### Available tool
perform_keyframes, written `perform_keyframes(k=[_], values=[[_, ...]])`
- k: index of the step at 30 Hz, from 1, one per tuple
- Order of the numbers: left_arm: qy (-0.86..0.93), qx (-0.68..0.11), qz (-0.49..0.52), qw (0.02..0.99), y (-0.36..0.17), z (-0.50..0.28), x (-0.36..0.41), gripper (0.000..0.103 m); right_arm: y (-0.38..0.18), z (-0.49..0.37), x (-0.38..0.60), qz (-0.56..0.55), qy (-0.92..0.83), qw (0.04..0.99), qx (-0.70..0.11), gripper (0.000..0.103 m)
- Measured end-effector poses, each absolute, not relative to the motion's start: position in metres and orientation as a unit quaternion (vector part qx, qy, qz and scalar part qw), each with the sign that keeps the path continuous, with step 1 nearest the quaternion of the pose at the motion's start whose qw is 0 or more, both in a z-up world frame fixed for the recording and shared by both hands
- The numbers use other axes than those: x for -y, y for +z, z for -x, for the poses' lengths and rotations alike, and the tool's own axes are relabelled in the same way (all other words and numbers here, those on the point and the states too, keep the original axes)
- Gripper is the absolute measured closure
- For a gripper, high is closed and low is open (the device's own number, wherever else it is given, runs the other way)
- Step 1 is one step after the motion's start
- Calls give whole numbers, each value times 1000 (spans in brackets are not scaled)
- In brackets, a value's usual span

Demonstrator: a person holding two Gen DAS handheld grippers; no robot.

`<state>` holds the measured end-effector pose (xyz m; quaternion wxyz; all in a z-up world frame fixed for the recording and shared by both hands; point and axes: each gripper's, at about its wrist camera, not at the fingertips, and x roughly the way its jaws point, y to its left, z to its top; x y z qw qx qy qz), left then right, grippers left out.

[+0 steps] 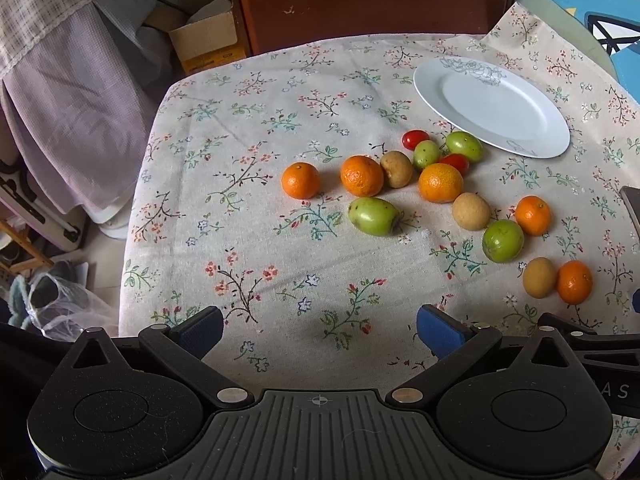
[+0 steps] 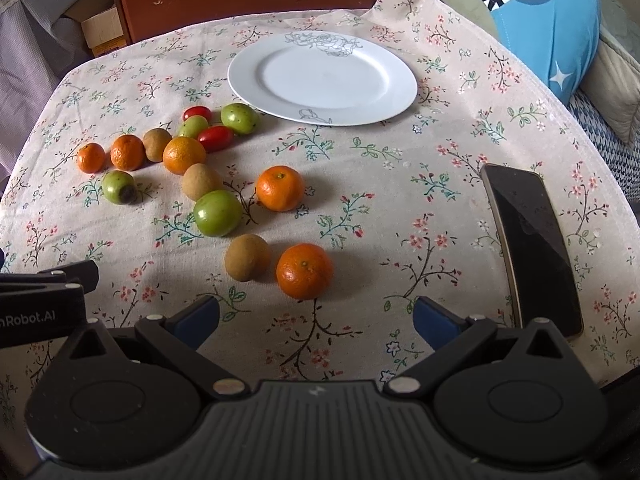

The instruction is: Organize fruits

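With nothing yet gathered, the left gripper point(image 1: 320, 330) and right gripper point(image 2: 316, 318) hover wide and empty over scattered fruit beside the bare plate point(image 2: 280, 108); next, likely, closing on the nearest orange point(image 2: 305, 271).

Phone point(image 1: 632, 208) — cut by frame edge

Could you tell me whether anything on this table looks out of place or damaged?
Yes: a dark phone lies among the fruit setting, near the right edge of the tablecloth. One green fruit has a dark patch at one end, possibly a blemish.
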<state>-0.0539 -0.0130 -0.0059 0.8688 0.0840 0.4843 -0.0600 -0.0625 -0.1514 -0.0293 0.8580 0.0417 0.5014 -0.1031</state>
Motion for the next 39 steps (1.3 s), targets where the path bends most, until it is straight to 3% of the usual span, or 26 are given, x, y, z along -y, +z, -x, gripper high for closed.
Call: perform_keyframes(k=[26, 39], values=[[-58, -479, -79, 872, -4, 55, 10, 0, -29, 64, 151, -58, -91, 870, -481, 1], [-59, -471, -72, 877, -1, 52, 7, 0, -19, 77, 185, -129, -91, 876, -457, 3]])
